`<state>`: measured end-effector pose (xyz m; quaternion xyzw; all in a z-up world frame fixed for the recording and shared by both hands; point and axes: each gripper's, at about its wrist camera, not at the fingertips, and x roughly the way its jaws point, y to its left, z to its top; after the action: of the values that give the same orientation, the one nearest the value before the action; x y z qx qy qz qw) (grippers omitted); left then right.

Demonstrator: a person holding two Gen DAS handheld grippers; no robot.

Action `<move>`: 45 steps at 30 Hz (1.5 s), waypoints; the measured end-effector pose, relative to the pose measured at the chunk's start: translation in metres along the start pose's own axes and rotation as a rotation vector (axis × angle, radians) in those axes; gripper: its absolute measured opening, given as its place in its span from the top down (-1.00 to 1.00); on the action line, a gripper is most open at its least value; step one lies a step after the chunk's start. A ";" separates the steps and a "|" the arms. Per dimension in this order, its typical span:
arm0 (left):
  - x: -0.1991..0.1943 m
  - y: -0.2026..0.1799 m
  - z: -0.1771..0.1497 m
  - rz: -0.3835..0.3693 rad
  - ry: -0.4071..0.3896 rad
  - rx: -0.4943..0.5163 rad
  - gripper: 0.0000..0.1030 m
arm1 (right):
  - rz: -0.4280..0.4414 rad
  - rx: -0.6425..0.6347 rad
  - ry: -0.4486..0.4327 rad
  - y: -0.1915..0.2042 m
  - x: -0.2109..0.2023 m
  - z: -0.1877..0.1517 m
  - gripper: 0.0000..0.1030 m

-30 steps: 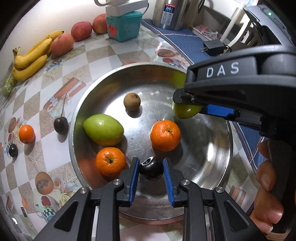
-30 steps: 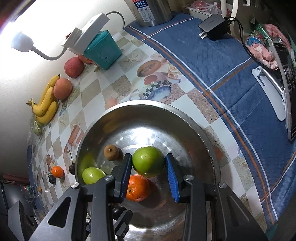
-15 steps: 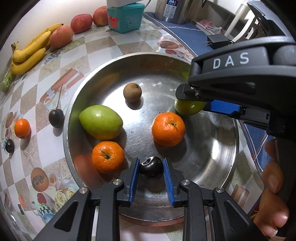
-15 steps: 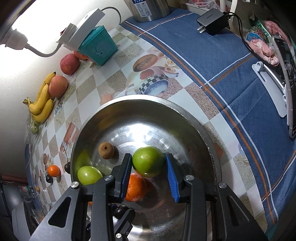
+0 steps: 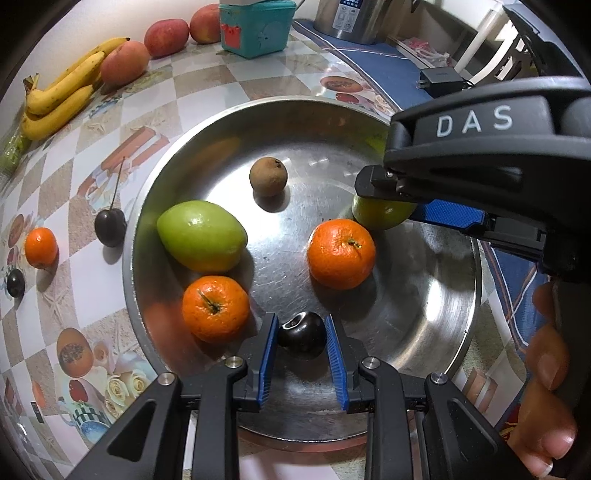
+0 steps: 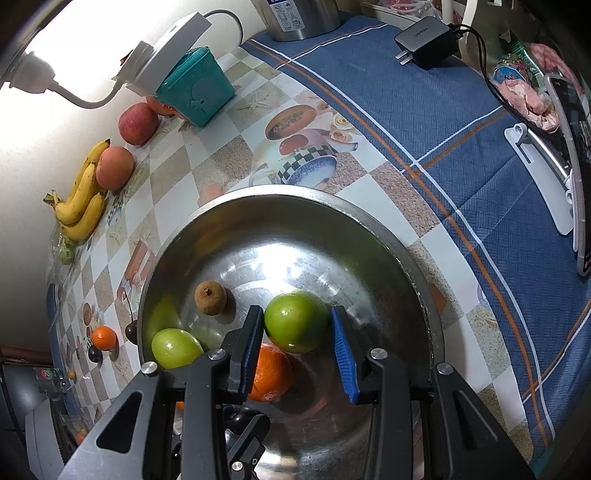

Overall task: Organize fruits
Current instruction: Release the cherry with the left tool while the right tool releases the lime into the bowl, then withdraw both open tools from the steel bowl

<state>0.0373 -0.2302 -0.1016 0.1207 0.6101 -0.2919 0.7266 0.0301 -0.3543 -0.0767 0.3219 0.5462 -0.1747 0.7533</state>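
Note:
My left gripper [image 5: 301,345] is shut on a small dark plum [image 5: 302,334], low over the near side of the steel bowl [image 5: 147,206]. My right gripper [image 6: 296,334] is shut on a round green fruit [image 6: 295,321] and holds it above the bowl [image 6: 295,192]. In the left wrist view that gripper [image 5: 388,206] reaches in from the right, with the green fruit [image 5: 380,218] under its pad. In the bowl lie a larger green fruit [image 5: 201,236], two oranges [image 5: 216,308] [image 5: 341,253] and a brown fruit [image 5: 268,176].
On the checked tablecloth left of the bowl lie a stemmed dark cherry [image 5: 110,227], a small orange [image 5: 41,246] and another dark fruit [image 5: 15,282]. Bananas [image 5: 62,99], a peach [image 5: 125,66], apples [image 5: 166,31], a teal box [image 5: 255,26] and a kettle [image 5: 351,18] line the wall. A charger [image 6: 424,40] lies on the blue cloth.
The left gripper has drifted slightly over the bowl, still holding the dark plum. The right gripper and its green fruit have stayed where they were.

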 end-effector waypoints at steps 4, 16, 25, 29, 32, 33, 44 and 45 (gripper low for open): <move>0.001 0.000 0.000 0.006 0.004 -0.002 0.42 | 0.003 0.002 0.000 -0.001 0.000 0.000 0.24; -0.002 0.000 0.000 -0.018 -0.003 -0.016 0.04 | 0.007 0.001 0.000 -0.001 0.000 0.001 0.24; -0.009 -0.004 0.004 -0.041 -0.017 -0.020 -0.07 | 0.007 -0.009 -0.024 -0.001 -0.010 0.002 0.21; -0.019 -0.005 0.006 -0.053 -0.035 -0.018 -0.07 | 0.015 -0.016 -0.050 0.001 -0.019 0.002 0.18; -0.025 -0.004 0.007 -0.062 -0.049 -0.019 -0.09 | 0.021 -0.023 -0.068 0.003 -0.026 0.002 0.13; -0.027 -0.004 0.008 -0.063 -0.054 -0.021 -0.10 | 0.021 -0.025 -0.073 0.003 -0.028 0.002 0.12; -0.049 0.015 0.005 -0.077 -0.088 -0.060 -0.11 | 0.032 -0.025 -0.081 0.003 -0.031 0.003 0.08; -0.051 0.018 0.004 -0.075 -0.091 -0.069 -0.11 | 0.032 -0.027 -0.081 0.004 -0.030 0.003 0.07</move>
<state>0.0467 -0.2039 -0.0547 0.0593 0.5901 -0.3032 0.7459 0.0242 -0.3558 -0.0468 0.3132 0.5124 -0.1683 0.7817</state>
